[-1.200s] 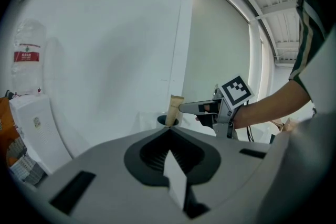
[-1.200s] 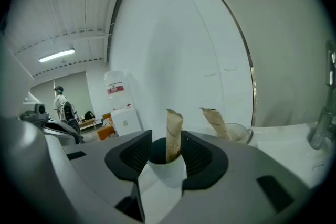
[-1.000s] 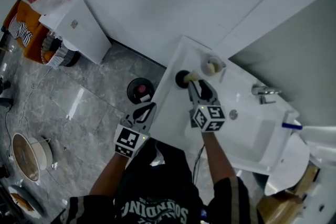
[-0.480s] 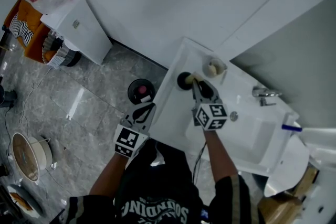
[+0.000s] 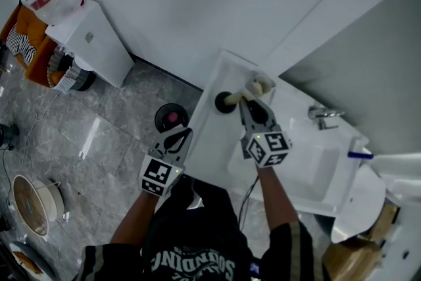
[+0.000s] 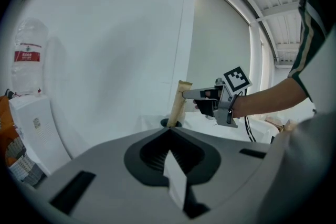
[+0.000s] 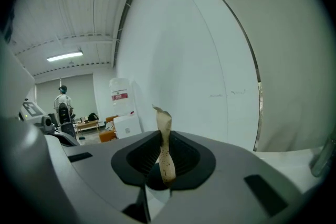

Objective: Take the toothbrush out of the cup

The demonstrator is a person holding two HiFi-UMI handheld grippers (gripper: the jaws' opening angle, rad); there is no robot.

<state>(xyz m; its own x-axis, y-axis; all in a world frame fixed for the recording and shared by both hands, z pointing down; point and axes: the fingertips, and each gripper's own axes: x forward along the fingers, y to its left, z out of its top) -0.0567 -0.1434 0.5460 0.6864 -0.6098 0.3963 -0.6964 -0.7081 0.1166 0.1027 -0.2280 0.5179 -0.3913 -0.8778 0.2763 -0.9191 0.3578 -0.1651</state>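
Note:
A black cup (image 5: 223, 102) stands at the far left of the white sink counter (image 5: 210, 141). The toothbrush (image 5: 240, 97), in a tan paper wrapper, leans out of it to the right. My right gripper (image 5: 245, 102) has its jaws closing on the toothbrush's upper part, with the pads pressing on it. The left gripper view shows the toothbrush (image 6: 177, 102) slanting up from the cup's rim (image 6: 170, 123) into the right gripper (image 6: 185, 94), its lower end still inside. In the right gripper view the wrapper (image 7: 164, 149) sticks up between the jaws. My left gripper (image 5: 190, 133) hangs by the counter's left edge, shut and holding nothing.
A round cream object (image 5: 264, 83) sits at the counter's back corner by the wall. The basin (image 5: 316, 164) and a faucet (image 5: 322, 113) lie to the right, with a blue item (image 5: 359, 155) beyond. On the floor are a black round bin (image 5: 171, 118) and a white cabinet (image 5: 89, 39).
My right gripper's jaws went from wide open to closed on the toothbrush, then rose, drawing it partly up out of the cup. The left gripper stayed where it was.

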